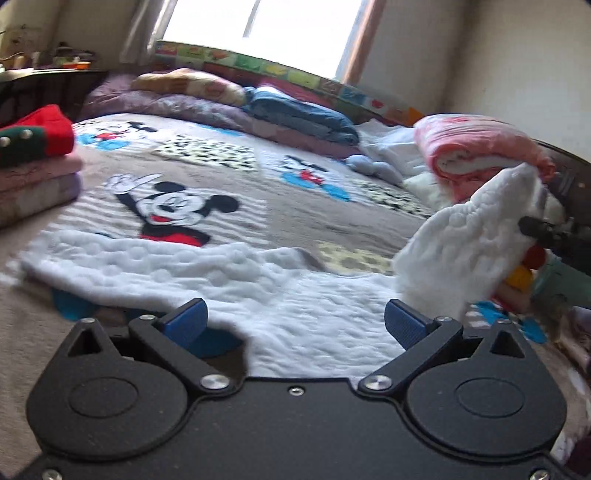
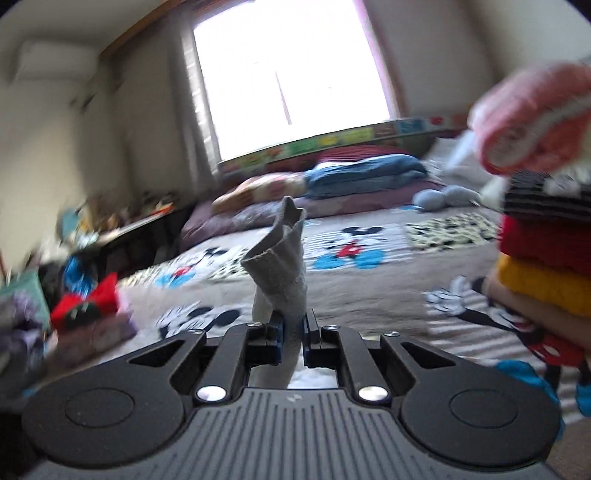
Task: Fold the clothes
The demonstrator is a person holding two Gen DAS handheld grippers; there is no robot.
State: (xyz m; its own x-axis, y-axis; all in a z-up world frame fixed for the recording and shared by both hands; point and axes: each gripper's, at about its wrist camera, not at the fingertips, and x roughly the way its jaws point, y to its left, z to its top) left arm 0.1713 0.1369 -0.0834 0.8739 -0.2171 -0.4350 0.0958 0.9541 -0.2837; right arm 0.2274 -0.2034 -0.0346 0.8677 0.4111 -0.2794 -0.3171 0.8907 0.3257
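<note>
Meanwhile, on a cartoon-mouse bedspread (image 1: 207, 192), a white fleecy garment (image 1: 258, 280) lies spread flat, its right end lifted clear of the bed at about two o'clock in the left wrist view. Low over the garment's near edge, the left gripper (image 1: 293, 321) has its blue pads (image 1: 186, 321) spread wide with nothing between them. In its own camera, the right gripper (image 2: 293, 332) is clamped tight on a bunch of that cloth, which sticks up between the fingers toward twelve o'clock. Folded clothes topped by a red piece (image 1: 40, 129) sit at nine o'clock. A rolled pink blanket (image 1: 476, 147) rests at two o'clock, and a bright window (image 1: 266, 26) fills twelve o'clock.
</note>
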